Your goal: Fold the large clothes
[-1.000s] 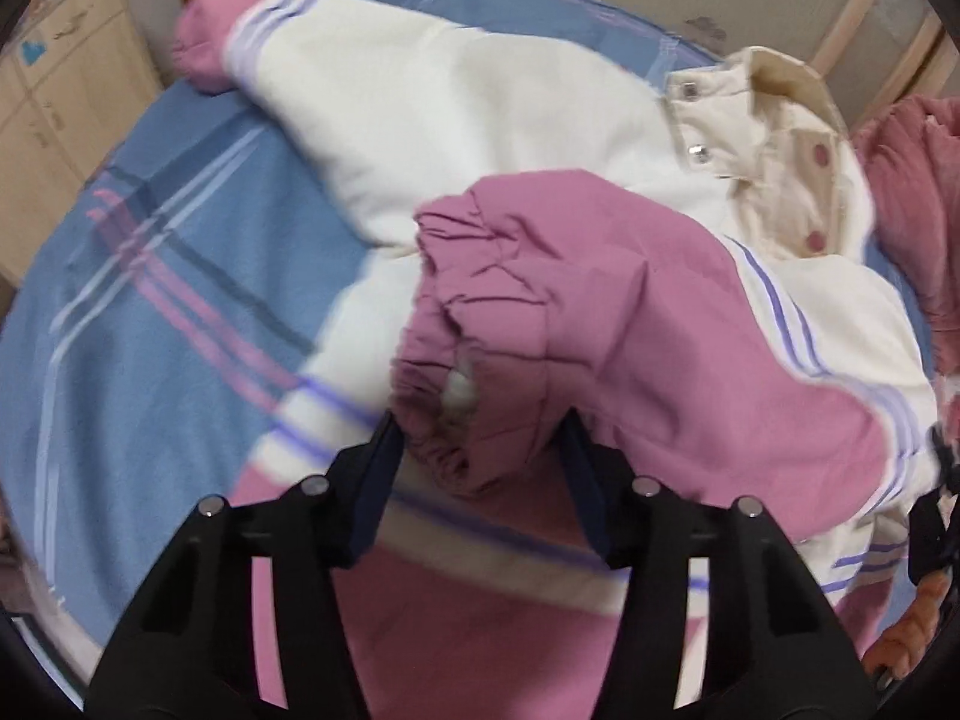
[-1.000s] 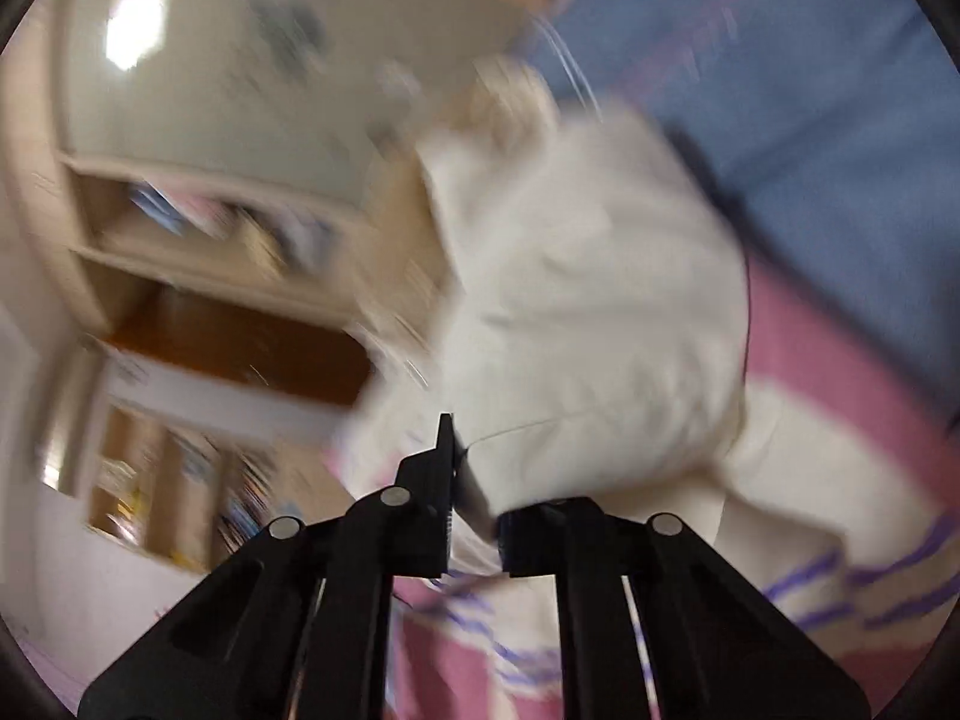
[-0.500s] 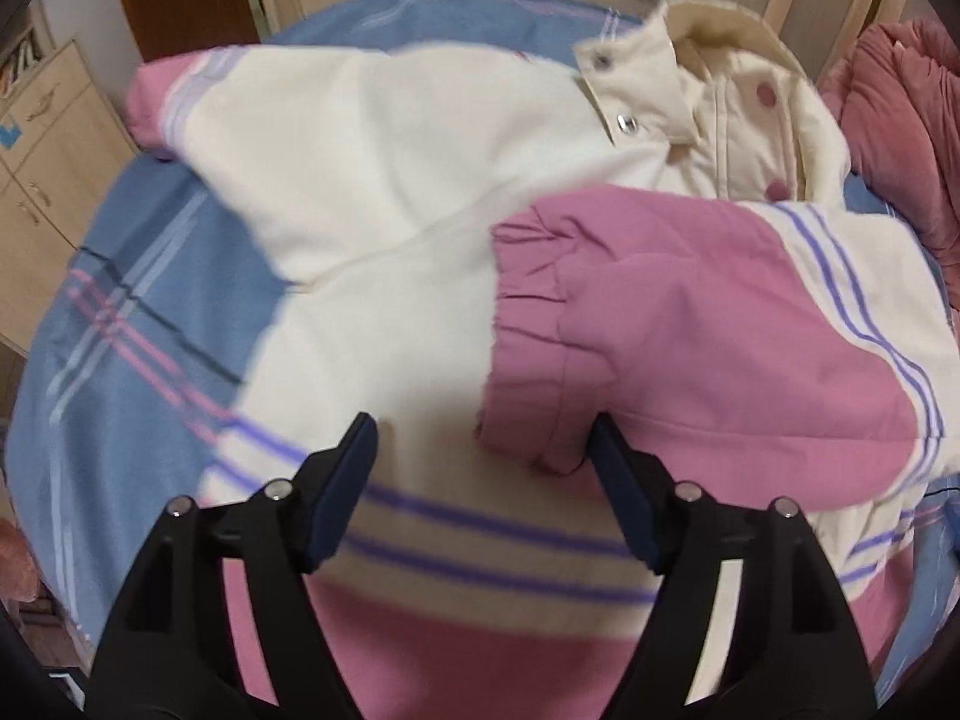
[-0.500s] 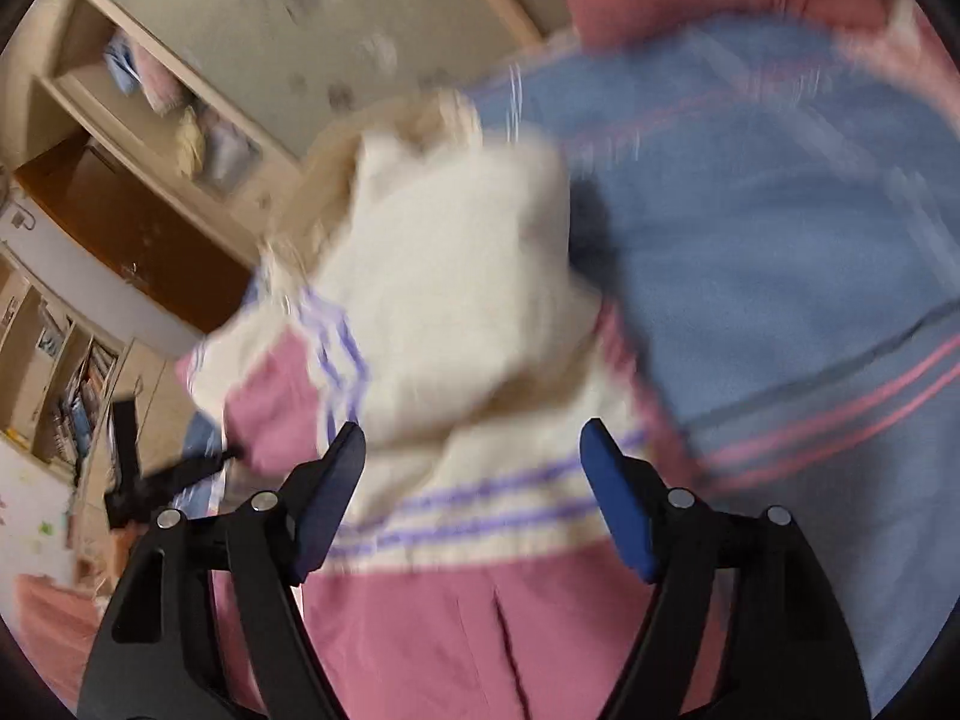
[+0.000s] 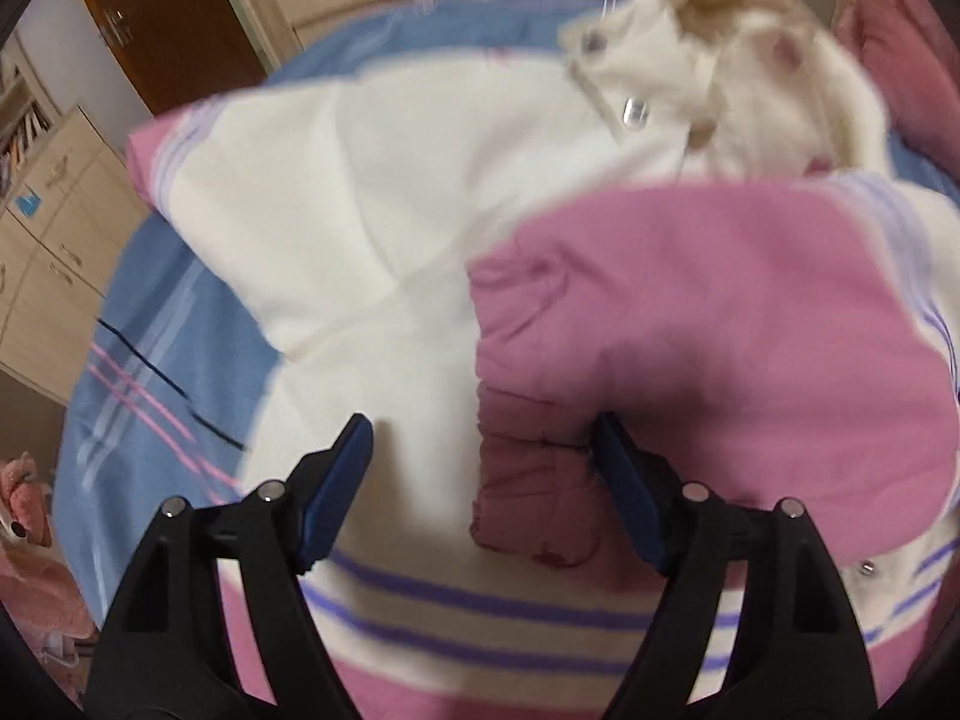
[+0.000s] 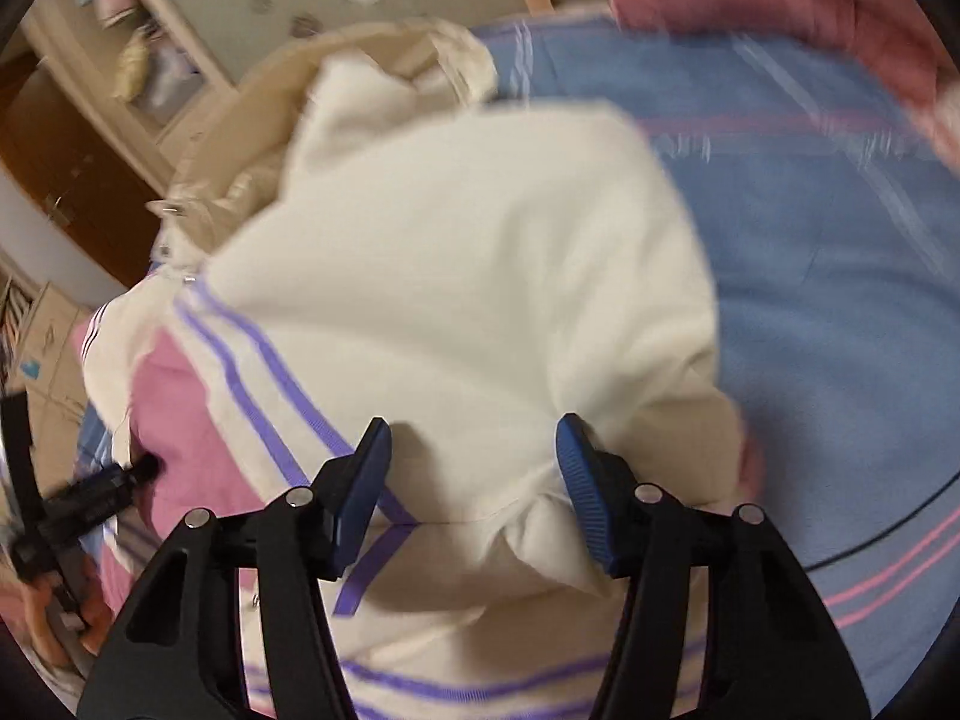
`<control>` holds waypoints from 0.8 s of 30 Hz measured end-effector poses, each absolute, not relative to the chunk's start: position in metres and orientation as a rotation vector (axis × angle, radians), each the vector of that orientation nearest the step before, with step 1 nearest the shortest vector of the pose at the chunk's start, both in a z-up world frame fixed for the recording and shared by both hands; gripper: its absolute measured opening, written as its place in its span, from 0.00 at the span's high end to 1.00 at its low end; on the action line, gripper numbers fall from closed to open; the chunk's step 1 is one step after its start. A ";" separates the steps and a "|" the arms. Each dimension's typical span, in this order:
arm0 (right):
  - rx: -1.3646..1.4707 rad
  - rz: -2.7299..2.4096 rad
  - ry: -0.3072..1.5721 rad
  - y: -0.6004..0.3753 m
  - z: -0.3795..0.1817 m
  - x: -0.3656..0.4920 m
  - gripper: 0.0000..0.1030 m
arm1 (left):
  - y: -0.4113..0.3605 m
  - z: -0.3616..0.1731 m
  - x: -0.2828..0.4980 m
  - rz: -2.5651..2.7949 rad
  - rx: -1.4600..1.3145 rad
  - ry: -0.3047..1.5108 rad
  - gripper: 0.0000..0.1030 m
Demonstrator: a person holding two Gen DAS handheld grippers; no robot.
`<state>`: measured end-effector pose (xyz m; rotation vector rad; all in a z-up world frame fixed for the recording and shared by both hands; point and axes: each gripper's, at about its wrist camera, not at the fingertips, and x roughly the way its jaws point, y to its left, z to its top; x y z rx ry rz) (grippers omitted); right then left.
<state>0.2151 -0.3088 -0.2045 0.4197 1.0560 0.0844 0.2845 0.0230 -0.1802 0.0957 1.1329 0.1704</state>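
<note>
Cream-and-pink jacket (image 5: pixel 384 228) lies on the blue striped bedsheet (image 5: pixel 180 324). Left gripper (image 5: pixel 480 450) jaws are opening around its pink cuff (image 5: pixel 528 480), untouching. Right gripper (image 6: pixel 474 450) jaws are closing over a cream fold, pads clear.

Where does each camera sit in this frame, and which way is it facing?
Left wrist view: on the left gripper, angled steeply down at the jacket with its pink sleeve cuff folded across; own opening fingers show, nothing pinched.
Right wrist view: on the right gripper, angled down at the jacket's cream sleeve; own closing fingers straddle fabric, and the left gripper shows at the picture's left edge.
Shared: the jacket, the blue striped bedsheet, the wooden door.
</note>
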 end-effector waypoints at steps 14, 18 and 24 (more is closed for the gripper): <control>0.584 0.213 0.889 -0.330 -0.159 0.139 0.14 | 0.216 -0.089 0.291 0.210 -0.355 0.912 0.06; 0.613 0.163 0.872 -0.340 -0.157 0.118 0.14 | 0.307 -0.126 0.332 0.342 -0.605 0.987 0.06; 0.600 0.158 0.897 -0.336 -0.159 0.107 0.14 | 0.346 -0.169 0.381 0.317 -0.790 1.023 0.29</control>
